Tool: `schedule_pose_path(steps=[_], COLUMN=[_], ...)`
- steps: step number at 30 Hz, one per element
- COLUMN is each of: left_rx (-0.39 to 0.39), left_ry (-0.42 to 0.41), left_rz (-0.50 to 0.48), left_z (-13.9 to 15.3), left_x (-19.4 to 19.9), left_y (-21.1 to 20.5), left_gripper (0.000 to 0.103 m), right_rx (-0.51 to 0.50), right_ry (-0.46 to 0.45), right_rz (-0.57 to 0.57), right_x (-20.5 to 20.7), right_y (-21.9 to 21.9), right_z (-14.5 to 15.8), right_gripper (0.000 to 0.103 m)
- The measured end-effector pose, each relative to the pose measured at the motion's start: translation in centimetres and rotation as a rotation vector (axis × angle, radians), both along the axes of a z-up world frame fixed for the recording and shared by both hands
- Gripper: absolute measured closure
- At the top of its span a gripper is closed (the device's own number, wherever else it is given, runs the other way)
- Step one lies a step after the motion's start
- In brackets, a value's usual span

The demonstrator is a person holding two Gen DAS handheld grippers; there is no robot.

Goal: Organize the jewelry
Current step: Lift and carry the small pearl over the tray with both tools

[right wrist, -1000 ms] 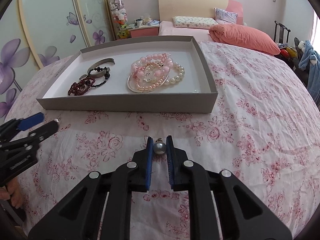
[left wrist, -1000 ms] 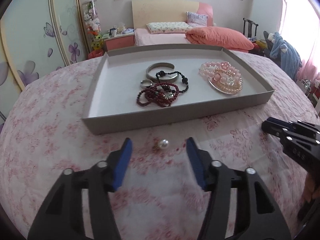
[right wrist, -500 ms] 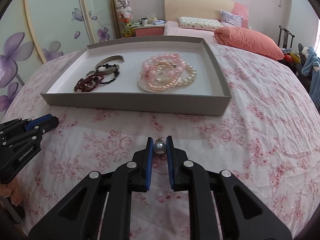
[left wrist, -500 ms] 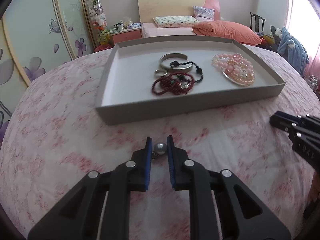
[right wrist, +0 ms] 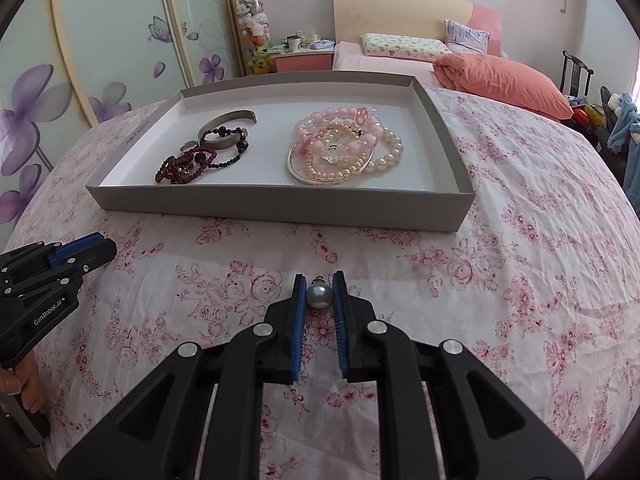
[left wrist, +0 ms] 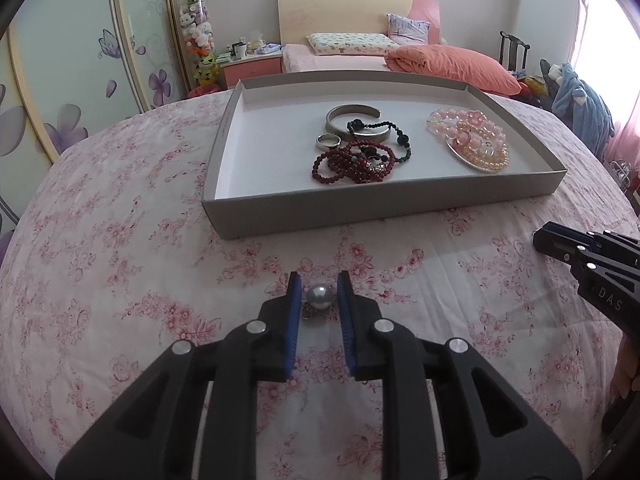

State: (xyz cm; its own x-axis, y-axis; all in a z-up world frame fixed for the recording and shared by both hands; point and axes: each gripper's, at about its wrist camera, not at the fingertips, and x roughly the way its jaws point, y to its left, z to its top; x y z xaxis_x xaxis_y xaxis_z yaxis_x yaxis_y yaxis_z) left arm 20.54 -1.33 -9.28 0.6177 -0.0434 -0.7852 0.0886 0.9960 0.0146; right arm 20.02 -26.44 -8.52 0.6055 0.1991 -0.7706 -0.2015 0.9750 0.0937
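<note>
My left gripper [left wrist: 318, 295] is shut on a grey pearl earring [left wrist: 318, 297] just above the flowered cloth. My right gripper [right wrist: 319, 294] is shut on a second grey pearl earring [right wrist: 319, 295]. The grey tray [left wrist: 360, 210] lies ahead of both. It holds a silver bangle [left wrist: 352, 120], a silver ring [left wrist: 328, 142], dark red beads [left wrist: 352, 166] and black beads [left wrist: 384, 136] at its middle, and pink and pearl bracelets [left wrist: 476, 142] at its right. The right gripper shows at the right edge of the left wrist view [left wrist: 560, 242], the left gripper at the left edge of the right wrist view [right wrist: 96, 246].
The tray's left part [left wrist: 264, 144] is bare white. The tray sits on a round table with a pink flowered cloth [left wrist: 120, 240]. A bed with an orange pillow [left wrist: 452, 66] stands behind. Wardrobe doors [left wrist: 80, 60] are at the left.
My left gripper went from open around the pearl earring on the cloth to shut on it and lifted it. The tray now looks nearer in both views. The right gripper kept its earring.
</note>
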Motion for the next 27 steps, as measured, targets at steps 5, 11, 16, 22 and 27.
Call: schedule_pose_path(steps=[5,11,16,22,27], left_rx=[-0.008,-0.008,-0.014,-0.016,-0.062], left_ry=[0.001,0.001,0.001,-0.003,-0.051], left_rz=[-0.006,-0.006,0.010,0.010,0.006], left_z=[0.0,0.0,0.0,0.1,0.8], left_x=[-0.1,-0.1,-0.1,-0.2,-1.2], left_y=[0.0,-0.1,0.1,0.3,1.0], left_gripper=[0.078,0.079,0.087,0.089,0.089], right_rx=[0.008,0.010,0.018,0.041,0.048], right_ry=[0.002,0.002,0.003,-0.006,-0.071], right_rz=[-0.001,-0.001,-0.002,-0.018,-0.021], right_x=[0.0,0.0,0.0,-0.3,-1.5], right_y=[-0.1,-0.2,-0.3,-0.8,-1.0], right_z=[0.0,0.0,0.1,0.3,1.4], right_gripper=[0.088,0.088,0.089,0.089,0.089])
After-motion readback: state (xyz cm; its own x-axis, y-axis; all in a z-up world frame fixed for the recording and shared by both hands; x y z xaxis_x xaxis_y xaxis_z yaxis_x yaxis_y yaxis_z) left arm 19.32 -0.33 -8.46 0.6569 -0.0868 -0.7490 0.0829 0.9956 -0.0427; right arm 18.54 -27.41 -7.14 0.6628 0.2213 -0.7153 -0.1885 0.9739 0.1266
